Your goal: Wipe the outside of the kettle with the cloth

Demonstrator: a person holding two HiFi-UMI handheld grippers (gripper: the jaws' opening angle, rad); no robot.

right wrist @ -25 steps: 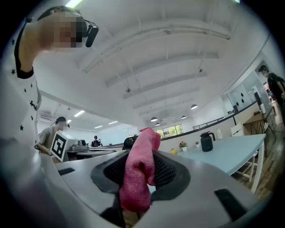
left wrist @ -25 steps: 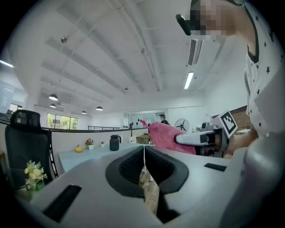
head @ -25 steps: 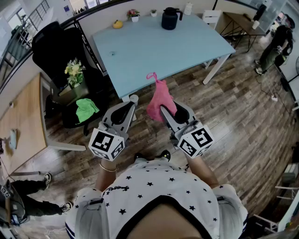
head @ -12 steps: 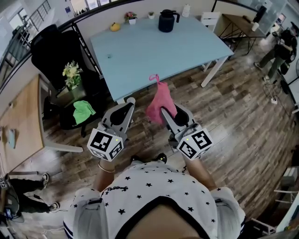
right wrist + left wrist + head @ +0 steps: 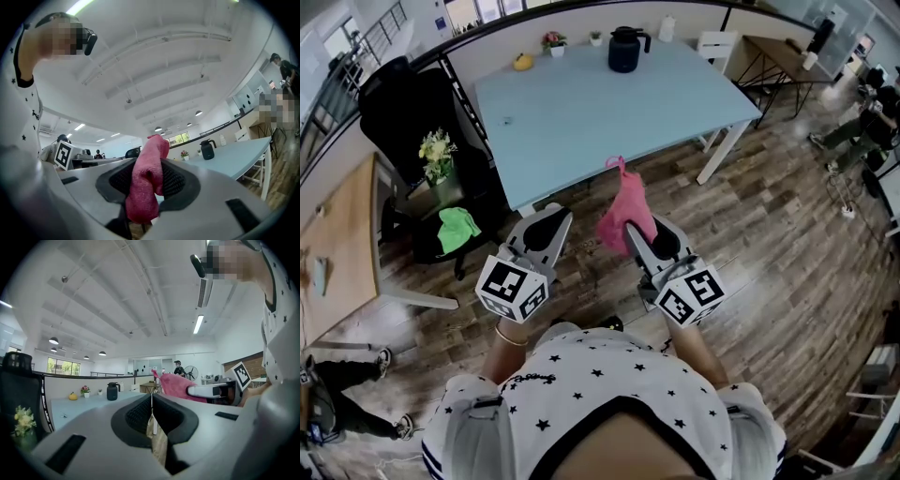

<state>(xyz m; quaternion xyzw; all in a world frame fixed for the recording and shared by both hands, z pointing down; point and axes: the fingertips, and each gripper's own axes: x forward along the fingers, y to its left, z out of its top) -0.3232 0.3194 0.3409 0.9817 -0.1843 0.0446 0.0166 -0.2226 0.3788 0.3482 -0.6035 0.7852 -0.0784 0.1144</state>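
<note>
Standing back from the blue table (image 5: 581,112), the person pinches the pink cloth (image 5: 624,208) in the right gripper (image 5: 639,231). The left gripper (image 5: 549,225) is closed on nothing. The kettle (image 5: 622,50) stands upright at the table's far edge, ahead and well apart from both grippers.

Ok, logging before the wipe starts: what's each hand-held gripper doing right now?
Left hand-held gripper: shut, nothing between its jaws.
Right hand-held gripper: shut on the pink cloth.
</note>
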